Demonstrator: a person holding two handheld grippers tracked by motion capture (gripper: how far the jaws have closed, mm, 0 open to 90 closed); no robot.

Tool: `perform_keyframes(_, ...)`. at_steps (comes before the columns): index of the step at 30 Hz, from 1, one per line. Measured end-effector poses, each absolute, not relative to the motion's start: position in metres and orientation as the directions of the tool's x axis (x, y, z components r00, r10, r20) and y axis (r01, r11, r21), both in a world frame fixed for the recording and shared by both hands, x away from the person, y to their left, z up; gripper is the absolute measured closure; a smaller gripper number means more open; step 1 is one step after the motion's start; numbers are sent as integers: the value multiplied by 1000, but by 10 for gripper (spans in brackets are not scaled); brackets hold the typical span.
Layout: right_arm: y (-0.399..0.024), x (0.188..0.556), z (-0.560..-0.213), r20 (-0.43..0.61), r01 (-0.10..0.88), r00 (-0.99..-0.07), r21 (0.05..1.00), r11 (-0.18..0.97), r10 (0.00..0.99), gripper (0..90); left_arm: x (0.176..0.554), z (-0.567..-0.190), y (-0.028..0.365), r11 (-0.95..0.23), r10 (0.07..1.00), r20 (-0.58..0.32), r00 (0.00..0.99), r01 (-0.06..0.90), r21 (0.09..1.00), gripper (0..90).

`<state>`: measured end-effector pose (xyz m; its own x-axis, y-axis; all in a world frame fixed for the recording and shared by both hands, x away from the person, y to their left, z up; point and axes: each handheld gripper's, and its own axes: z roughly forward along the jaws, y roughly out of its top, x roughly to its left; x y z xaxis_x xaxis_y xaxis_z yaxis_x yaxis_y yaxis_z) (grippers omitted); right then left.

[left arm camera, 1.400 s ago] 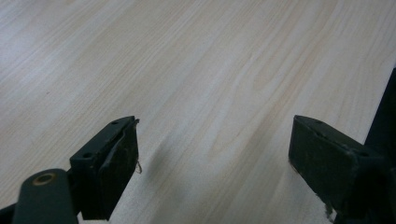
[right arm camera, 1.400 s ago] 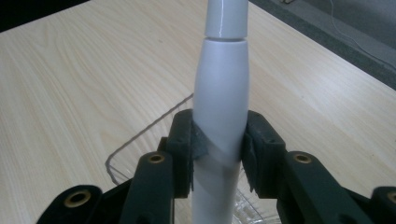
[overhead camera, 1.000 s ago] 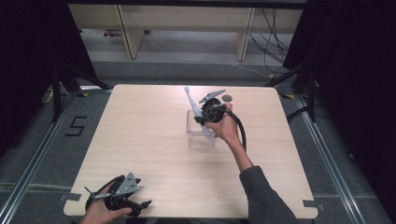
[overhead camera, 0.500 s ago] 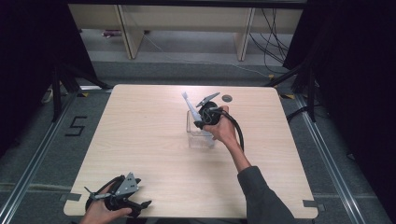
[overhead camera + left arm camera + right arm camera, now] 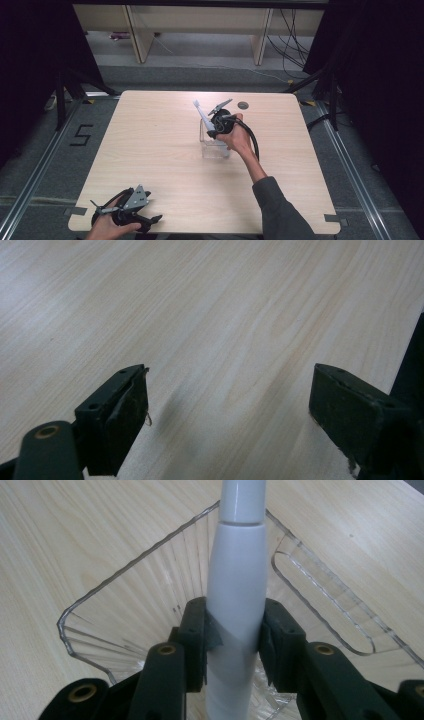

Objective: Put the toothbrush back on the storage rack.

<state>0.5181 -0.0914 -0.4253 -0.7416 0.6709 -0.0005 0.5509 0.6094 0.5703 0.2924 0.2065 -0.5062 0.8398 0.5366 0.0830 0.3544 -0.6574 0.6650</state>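
The white handle (image 5: 235, 605) stood gripped between the pads of your right claw (image 5: 235, 640), which had closed in tight on its lower, wider part, one pad on each side. In the right gripper view the handle rose straight up between the jaws and narrowed at a seam near the top, with its lower end down inside the clear plastic container (image 5: 125, 610). That view also showed the container's ribbed wall and a long rounded slot in its side (details too small to make out from above).

In the high view the handle (image 5: 200, 111) leaned up and to the left out of the container (image 5: 214, 149), which sat near the middle of the bench (image 5: 150, 145), slightly toward the far side. Your right hand (image 5: 237, 139) held the claw (image 5: 216, 131) right over the container's opening.

Your left claw (image 5: 227, 415) was wide open and held nothing; in the left gripper view its two pads stood well apart over bare wood grain. In the high view you held it (image 5: 150, 219) low at the near left corner of the bench, well away from the container.

A small dark round disc (image 5: 243, 105) lay on the bench beyond your right hand. On the floor to the left of the bench, a "5" (image 5: 81, 135) was marked in dark tape.
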Motion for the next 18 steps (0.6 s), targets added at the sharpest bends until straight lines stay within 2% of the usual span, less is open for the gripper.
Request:
perform_keyframes(2, -91, 519, -426, -9, 546, -743, 570, 614, 669, 669, 292, -506, 206, -656, 536, 80, 841, 355, 666, 155)
perform_keyframes(3, -92, 520, -427, -24, 509, -774, 572, 644, 633, 668, 292, -506, 206, -656, 536, 80, 841, 355, 666, 155)
perform_keyframes(5, -89, 519, -425, 6, 561, -740, 557, 613, 672, 668, 292, -506, 206, -657, 534, 81, 842, 353, 666, 155)
perform_keyframes(8, -89, 520, -425, 2, 565, -734, 556, 609, 679, 667, 292, -506, 206, -657, 534, 81, 842, 353, 666, 155)
perform_keyframes(9, -90, 523, -427, -19, 521, -763, 574, 632, 646, 667, 292, -506, 207, -662, 531, 84, 843, 351, 662, 155)
perform_keyframes(11, -90, 523, -427, -19, 522, -762, 573, 632, 647, 666, 292, -506, 206, -659, 534, 82, 841, 353, 664, 155)
perform_keyframes(13, -88, 520, -426, 10, 564, -738, 557, 609, 675, 666, 292, -507, 206, -654, 535, 82, 841, 351, 670, 155)
perform_keyframes(14, -89, 522, -427, -7, 532, -759, 571, 625, 651, 666, 292, -506, 206, -655, 536, 85, 840, 350, 670, 155)
perform_keyframes(18, -90, 522, -428, 11, 537, -760, 574, 618, 650, 661, 292, -507, 206, -655, 536, 82, 840, 352, 669, 155)
